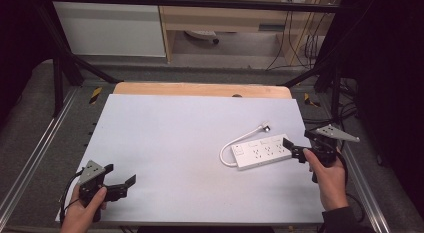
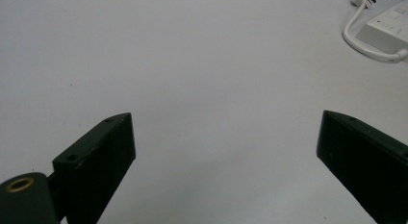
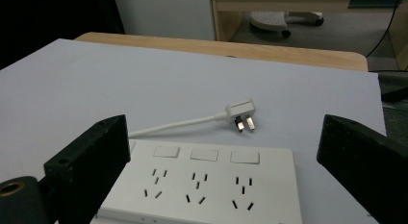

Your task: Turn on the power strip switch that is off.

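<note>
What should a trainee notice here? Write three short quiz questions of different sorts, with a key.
1. True or false: the right gripper is shut on the power strip.
2. The plug lies: A) in a socket of the strip, B) loose on the table, C) in the left gripper.
3. Fill in: the strip's sockets stand in rows of ___.

Key: 1 false, it is open at the strip's end. 2 B. 3 three.
</note>
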The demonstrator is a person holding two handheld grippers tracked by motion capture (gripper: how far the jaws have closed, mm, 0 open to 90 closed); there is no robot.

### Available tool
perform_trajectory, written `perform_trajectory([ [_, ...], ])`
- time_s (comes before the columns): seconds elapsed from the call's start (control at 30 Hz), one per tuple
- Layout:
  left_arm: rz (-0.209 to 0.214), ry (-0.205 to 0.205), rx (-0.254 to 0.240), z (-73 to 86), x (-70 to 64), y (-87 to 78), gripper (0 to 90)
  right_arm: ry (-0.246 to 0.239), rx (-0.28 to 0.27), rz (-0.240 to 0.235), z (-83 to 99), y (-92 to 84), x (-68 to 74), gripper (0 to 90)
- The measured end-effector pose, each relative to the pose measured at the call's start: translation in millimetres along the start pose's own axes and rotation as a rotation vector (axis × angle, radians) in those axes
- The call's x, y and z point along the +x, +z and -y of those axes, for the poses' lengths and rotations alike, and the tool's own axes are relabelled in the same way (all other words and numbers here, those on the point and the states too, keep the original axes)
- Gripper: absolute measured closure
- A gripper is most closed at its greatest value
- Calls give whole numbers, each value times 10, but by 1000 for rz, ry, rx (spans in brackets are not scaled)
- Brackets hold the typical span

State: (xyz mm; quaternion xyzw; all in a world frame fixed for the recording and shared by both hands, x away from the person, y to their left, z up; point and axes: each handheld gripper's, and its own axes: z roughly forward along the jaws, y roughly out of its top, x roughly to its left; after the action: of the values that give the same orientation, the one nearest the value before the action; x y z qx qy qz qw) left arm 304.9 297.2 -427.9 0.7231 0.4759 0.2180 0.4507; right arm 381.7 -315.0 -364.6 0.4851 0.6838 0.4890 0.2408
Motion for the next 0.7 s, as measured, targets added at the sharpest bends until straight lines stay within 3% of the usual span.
perform_trajectory([
  [0.7,-1,4,6,5,6,9,63,-14,22,-2,-115,224,-7,70],
])
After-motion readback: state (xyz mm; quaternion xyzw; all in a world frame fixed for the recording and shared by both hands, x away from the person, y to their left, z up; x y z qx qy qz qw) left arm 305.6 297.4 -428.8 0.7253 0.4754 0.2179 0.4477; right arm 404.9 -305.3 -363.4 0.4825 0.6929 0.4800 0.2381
